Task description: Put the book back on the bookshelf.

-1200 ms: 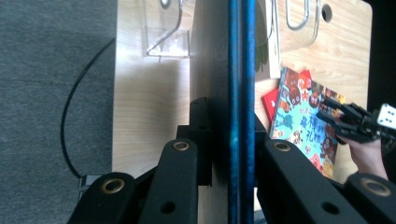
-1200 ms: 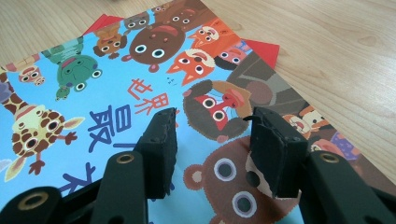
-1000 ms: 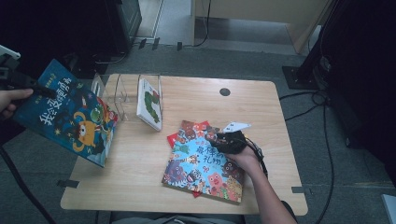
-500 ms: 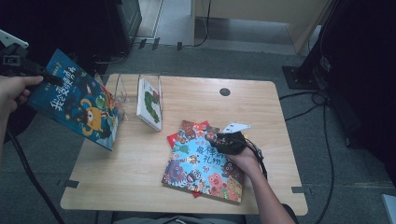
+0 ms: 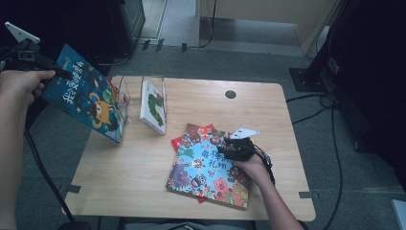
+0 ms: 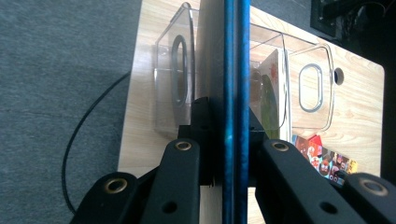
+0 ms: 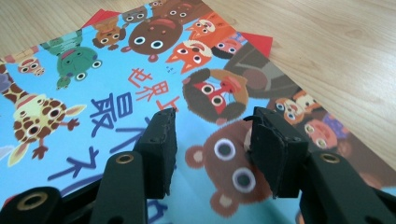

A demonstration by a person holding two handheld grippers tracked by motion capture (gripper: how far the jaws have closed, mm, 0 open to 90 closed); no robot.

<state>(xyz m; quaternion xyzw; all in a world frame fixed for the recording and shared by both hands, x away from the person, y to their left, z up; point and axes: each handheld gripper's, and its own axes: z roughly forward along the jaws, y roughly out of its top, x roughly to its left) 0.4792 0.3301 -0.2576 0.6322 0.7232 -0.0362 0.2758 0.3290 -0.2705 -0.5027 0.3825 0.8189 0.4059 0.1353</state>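
Observation:
My left gripper [image 5: 61, 73] is shut on the top corner of a blue picture book [image 5: 88, 99] and holds it tilted in the air off the table's left edge. In the left gripper view that book [image 6: 233, 70] appears edge-on between the jaws, with the clear plastic book rack [image 6: 180, 70] behind it. A white book with a green caterpillar [image 5: 154, 105] stands in the rack [image 5: 125, 93]. My right gripper [image 5: 229, 143] rests open on the top book of a flat stack [image 5: 206, 167]. Its fingers [image 7: 161, 140] touch the light-blue animal cover [image 7: 93, 88].
A red book [image 7: 259, 41] pokes out from under the stack. The wooden table [image 5: 143, 167] has a round cable hole [image 5: 231, 94] at the back. Cables [image 5: 330, 143] run over the grey floor to the right, and dark equipment [image 5: 373, 72] stands there.
My left gripper has carried the blue book to the right and slightly up, closer to the rack. The right gripper has stayed on the stack.

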